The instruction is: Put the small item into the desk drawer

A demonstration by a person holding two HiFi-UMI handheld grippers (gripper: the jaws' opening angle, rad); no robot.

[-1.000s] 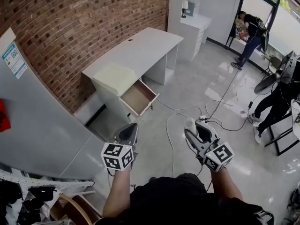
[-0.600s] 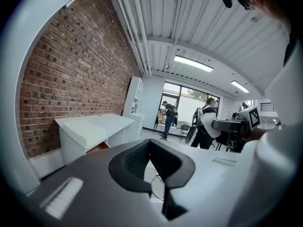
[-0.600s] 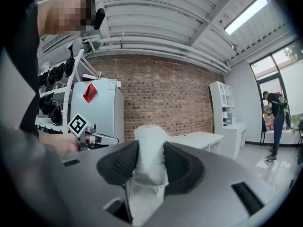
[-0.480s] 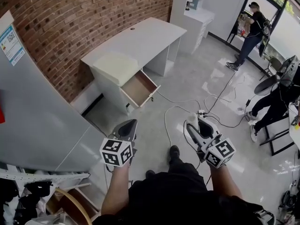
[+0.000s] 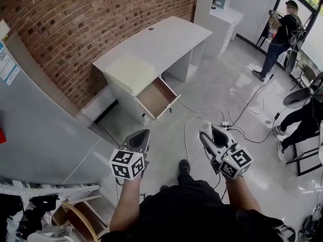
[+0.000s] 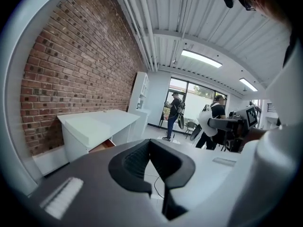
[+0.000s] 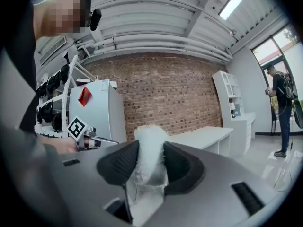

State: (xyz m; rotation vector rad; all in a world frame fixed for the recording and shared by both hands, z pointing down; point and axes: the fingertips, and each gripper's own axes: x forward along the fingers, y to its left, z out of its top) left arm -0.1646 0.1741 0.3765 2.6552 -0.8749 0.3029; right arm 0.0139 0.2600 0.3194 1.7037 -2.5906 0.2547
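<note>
The right gripper [image 5: 211, 134] jaws pinch a fluffy white item [image 7: 150, 143], the left gripper [image 6: 150, 148] jaws meet empty, the open drawer [image 5: 157, 98] lies well ahead of both, and the cabinet label [image 5: 6, 63] seems unreadably small.

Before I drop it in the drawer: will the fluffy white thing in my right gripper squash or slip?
Probably soft and light: the fluffy white thing clamped in the right gripper looks fuzzy. Its lower part looks wrapped in clear film, so it may slip.
</note>
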